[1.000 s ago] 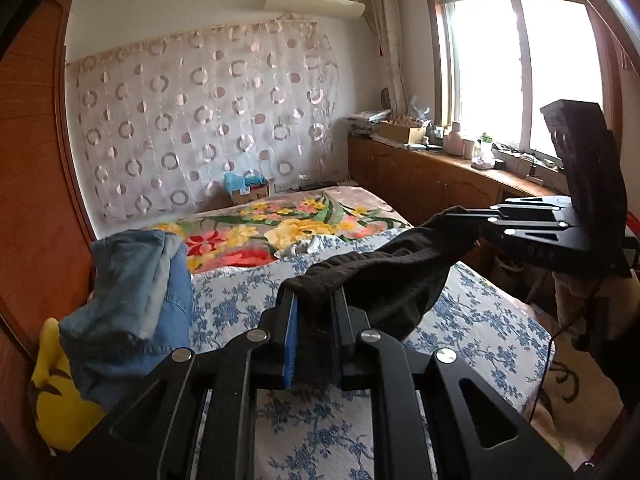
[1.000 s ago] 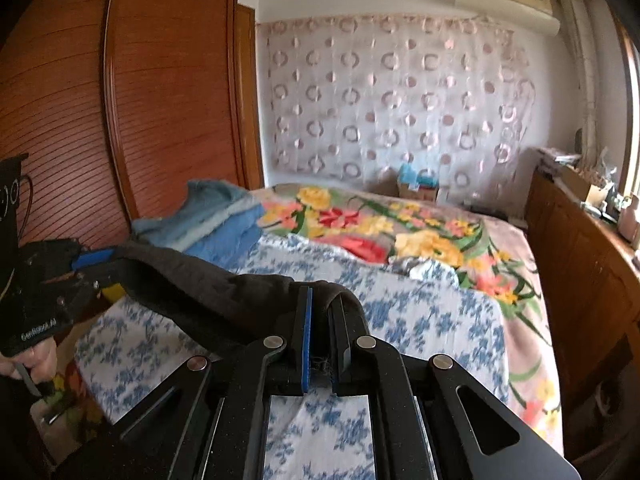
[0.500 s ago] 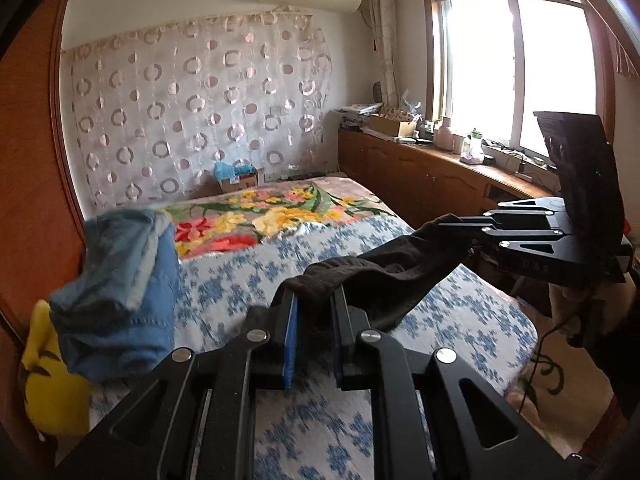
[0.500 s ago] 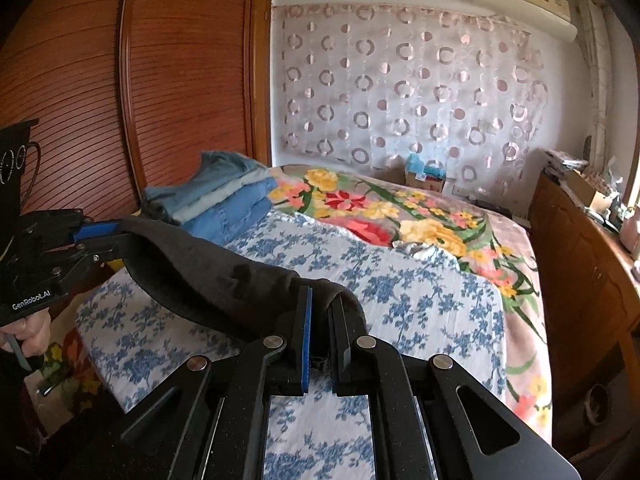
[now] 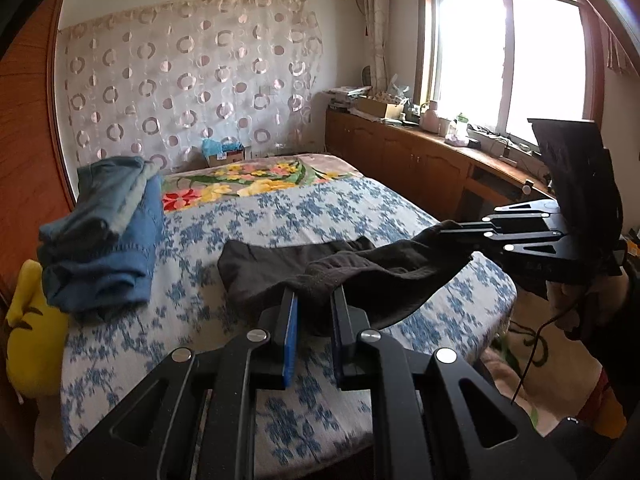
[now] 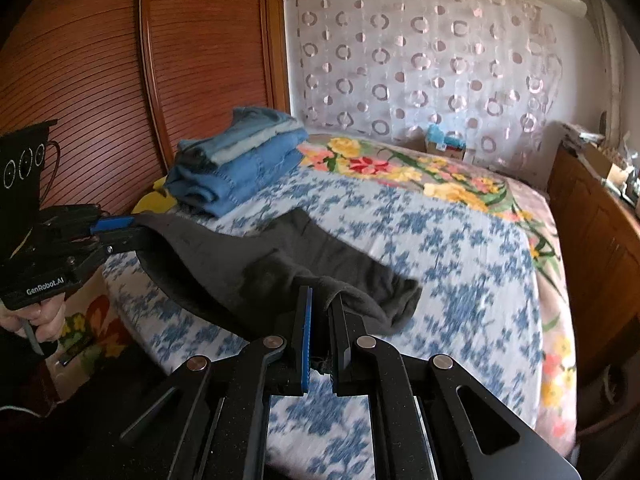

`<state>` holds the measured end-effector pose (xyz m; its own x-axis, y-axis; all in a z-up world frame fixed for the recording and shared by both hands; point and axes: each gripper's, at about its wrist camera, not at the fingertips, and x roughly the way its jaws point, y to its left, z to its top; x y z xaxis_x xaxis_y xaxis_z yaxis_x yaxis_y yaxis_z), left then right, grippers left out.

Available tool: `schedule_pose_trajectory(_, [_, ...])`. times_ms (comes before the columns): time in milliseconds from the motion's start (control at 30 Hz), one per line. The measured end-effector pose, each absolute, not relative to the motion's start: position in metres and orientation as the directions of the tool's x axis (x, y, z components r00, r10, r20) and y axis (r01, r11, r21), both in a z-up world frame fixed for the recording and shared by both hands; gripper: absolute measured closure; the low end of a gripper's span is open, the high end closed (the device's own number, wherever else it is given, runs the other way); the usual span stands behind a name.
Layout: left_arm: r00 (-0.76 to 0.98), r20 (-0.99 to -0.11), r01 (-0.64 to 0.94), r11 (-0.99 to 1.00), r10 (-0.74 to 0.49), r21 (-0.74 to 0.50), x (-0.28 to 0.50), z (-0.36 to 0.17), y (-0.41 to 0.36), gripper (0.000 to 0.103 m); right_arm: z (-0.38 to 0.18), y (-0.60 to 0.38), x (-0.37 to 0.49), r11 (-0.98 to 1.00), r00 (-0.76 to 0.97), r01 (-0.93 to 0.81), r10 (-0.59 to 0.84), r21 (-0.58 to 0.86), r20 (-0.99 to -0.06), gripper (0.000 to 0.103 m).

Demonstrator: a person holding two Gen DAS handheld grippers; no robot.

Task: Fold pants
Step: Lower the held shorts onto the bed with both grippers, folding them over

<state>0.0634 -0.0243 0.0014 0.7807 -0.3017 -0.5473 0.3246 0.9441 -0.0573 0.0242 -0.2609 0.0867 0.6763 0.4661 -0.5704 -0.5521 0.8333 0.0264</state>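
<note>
The left gripper [image 5: 314, 312] is clamped on a bunched edge of the dark pants [image 5: 360, 272], its jaws narrow with cloth filling the gap. The right gripper [image 6: 320, 312] pinches another part of the same edge, jaws almost closed on the fabric. Between the two the cloth hangs in a slack band, and just ahead of both grippers the free end lies spread on the bed [image 5: 280, 216], on its blue-flowered sheet.

Further out, to the left of the left gripper, a stack of folded blue garments [image 5: 108, 232] sits near the bed's edge, with a yellow cushion [image 5: 32, 332] below it. Beyond are the patterned curtain [image 5: 192, 92] and, to the right, a wooden cabinet [image 5: 412, 156] under the window.

The pants look light, soft and limp: they sag wherever unsupported and will crease rather than hold a line. They seem unlikely to slip from the pads. Holding at two well-separated points along one edge, as now, looks best for keeping it taut while it is laid flat
</note>
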Motion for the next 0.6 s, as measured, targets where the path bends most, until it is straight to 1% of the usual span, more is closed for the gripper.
schedule_pose_trajectory(300, [0.748, -0.586, 0.338, 0.939, -0.312, -0.068, 0.043, -0.025, -0.030, 0.088, 0.075, -0.268, 0.009, 0.841, 0.653, -0.536, 0.466, 0.071, -0.596, 0.097])
schedule_pose_trajectory(600, [0.727, -0.610, 0.341, 0.937, -0.315, -0.077, 0.034, -0.042, -0.034, 0.088, 0.068, -0.268, 0.002, 0.852, 0.653, -0.516, 0.459, 0.090, -0.602, 0.096])
